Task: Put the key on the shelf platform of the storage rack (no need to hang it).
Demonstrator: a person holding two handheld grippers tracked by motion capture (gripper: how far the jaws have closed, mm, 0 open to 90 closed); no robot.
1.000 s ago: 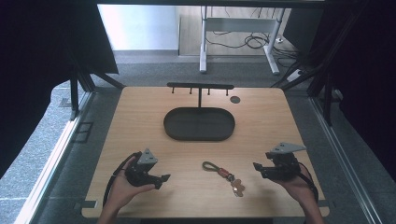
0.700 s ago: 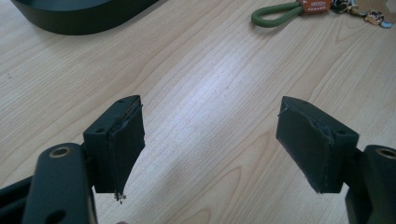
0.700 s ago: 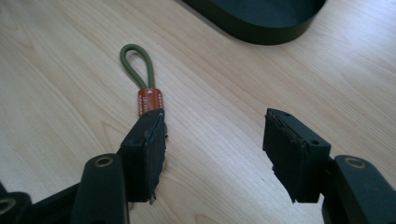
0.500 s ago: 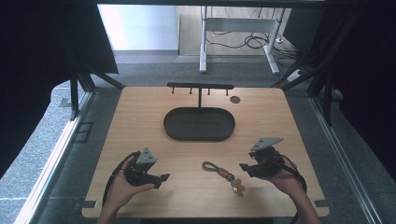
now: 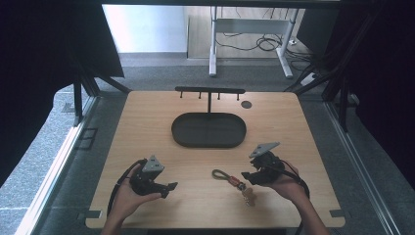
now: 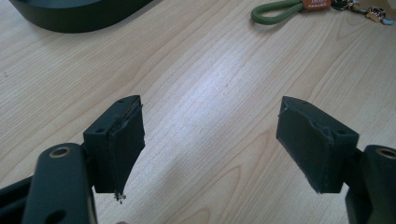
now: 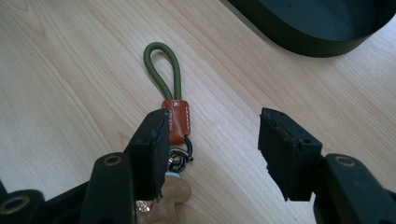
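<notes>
Wooden counter (image 5: 147,122) on grey floor, a black tray (image 5: 209,130) at its far middle. Right claw (image 5: 246,177) has slid left to the keyring (image 5: 235,180) (near centre), jaws closing yet still apart, nothing clamped. Left claw (image 5: 170,188) unmoved, apart. Right gripper view shows an orange tab (image 7: 178,120) beside one jaw.
</notes>
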